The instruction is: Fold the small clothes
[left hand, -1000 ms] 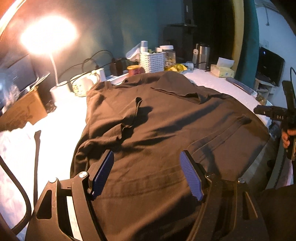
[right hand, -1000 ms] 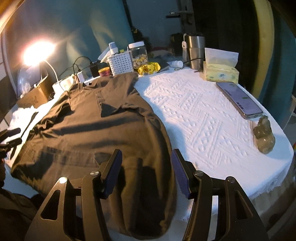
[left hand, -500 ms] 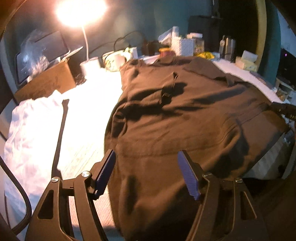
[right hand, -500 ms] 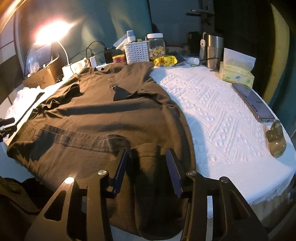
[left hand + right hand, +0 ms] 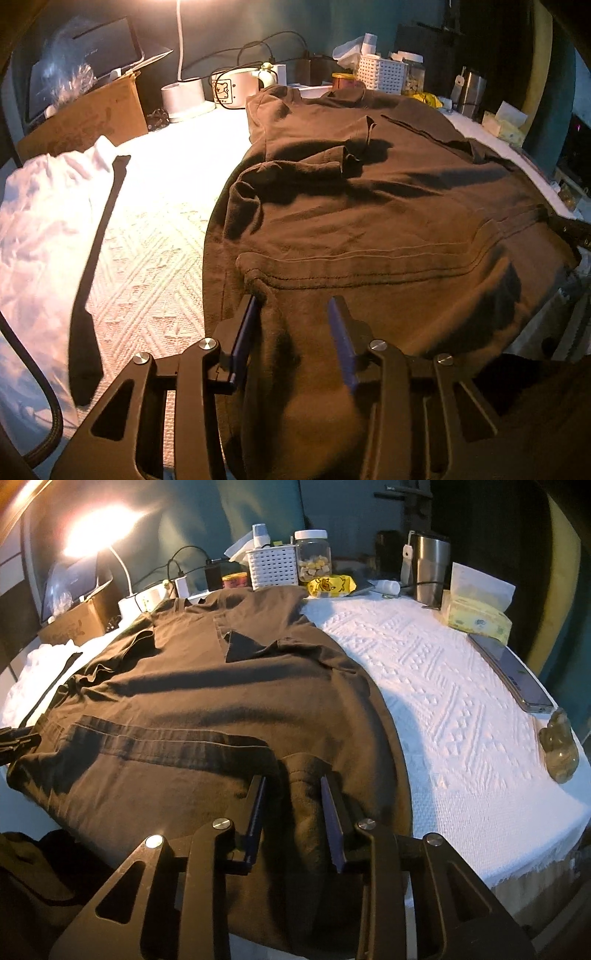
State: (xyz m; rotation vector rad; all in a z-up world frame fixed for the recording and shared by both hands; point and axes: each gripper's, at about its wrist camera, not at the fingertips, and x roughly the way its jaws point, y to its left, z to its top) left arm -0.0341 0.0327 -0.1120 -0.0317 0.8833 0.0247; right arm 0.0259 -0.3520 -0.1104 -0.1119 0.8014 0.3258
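A dark brown shirt [image 5: 369,214] lies spread on the white textured tablecloth [image 5: 147,251]; it also shows in the right wrist view [image 5: 207,701]. My left gripper [image 5: 293,332] sits at the shirt's near left hem corner, jaws partly closed around a bunched fold of the fabric. My right gripper [image 5: 291,805] sits at the near right hem corner, jaws narrowed around a raised fold of the shirt. Each gripper's tip shows at the edge of the other's view.
White cloth [image 5: 40,229] with a black strap [image 5: 92,266] lies left. Cardboard box [image 5: 85,122], lamp base [image 5: 183,96], mug [image 5: 234,86], basket [image 5: 273,566], jar [image 5: 314,555], steel tumbler [image 5: 428,565], tissue pack [image 5: 476,616], phone [image 5: 513,672] and a small figurine [image 5: 559,746] ring the table.
Both grippers moved down to the shirt's near hem and narrowed their jaws from wide open onto folds of the fabric. The left view swung left.
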